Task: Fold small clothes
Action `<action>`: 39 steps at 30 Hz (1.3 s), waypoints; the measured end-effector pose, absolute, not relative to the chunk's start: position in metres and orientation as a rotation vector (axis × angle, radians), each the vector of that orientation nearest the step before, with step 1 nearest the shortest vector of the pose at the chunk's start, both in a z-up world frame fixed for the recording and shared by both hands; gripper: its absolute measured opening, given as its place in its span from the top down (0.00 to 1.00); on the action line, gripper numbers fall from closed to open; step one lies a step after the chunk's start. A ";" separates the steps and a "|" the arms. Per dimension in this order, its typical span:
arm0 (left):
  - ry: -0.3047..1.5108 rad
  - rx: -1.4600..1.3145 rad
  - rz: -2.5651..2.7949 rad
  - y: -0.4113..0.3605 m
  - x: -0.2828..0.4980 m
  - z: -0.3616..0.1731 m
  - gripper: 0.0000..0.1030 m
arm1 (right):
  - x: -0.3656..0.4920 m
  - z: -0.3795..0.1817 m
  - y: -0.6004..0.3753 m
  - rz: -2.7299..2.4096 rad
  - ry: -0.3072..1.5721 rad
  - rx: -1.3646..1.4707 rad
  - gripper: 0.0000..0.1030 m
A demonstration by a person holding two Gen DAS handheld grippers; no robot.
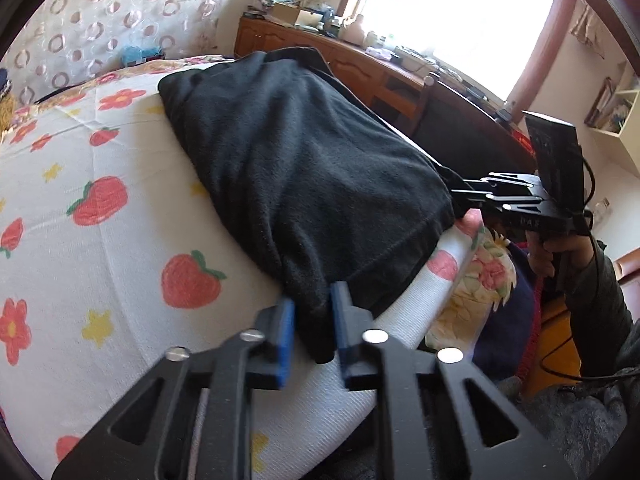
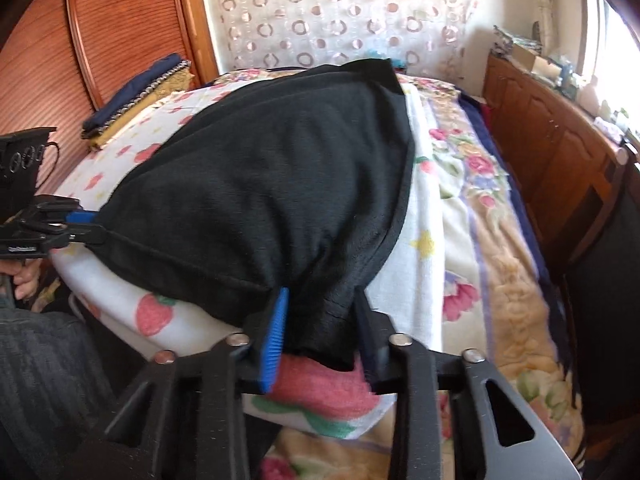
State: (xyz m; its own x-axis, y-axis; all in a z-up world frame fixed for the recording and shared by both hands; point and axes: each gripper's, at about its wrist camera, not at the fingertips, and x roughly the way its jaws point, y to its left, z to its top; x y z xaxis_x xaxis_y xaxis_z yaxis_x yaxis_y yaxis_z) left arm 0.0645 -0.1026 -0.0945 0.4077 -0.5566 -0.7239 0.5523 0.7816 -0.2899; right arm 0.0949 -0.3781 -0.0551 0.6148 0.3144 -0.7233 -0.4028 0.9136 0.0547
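A black garment (image 1: 296, 168) lies spread on a white towel with strawberry and flower prints (image 1: 100, 216), on a bed. My left gripper (image 1: 313, 324) is shut on the garment's near left corner, its blue pads pinching the cloth. My right gripper (image 2: 320, 328) is shut on the near right corner of the same garment (image 2: 272, 184). Each gripper also shows in the other's view: the right one (image 1: 460, 196) at the garment's edge, the left one (image 2: 86, 226) likewise. The near hem sits at the towel's (image 2: 160, 316) front edge.
A flowered blanket (image 2: 492, 248) covers the bed to the right. A wooden cabinet (image 2: 560, 132) with clutter stands along the window side. Folded cloths (image 2: 136, 96) lie at the bed's far left, by a wooden headboard (image 2: 100, 20). A patterned curtain (image 2: 340, 8) hangs behind.
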 end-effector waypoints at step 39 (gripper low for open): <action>0.826 -0.117 -0.493 -0.068 0.339 -0.046 0.65 | 0.318 0.032 -0.321 0.325 0.631 -0.008 0.82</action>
State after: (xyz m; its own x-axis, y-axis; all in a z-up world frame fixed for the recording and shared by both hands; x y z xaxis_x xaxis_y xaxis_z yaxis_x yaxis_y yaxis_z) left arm 0.3392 -0.0682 -0.0459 0.5724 -0.4638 -0.6763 0.3745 0.8815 -0.2875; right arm 0.3184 -0.3213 0.0315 0.7585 0.2957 -0.5807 -0.3004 0.9495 0.0911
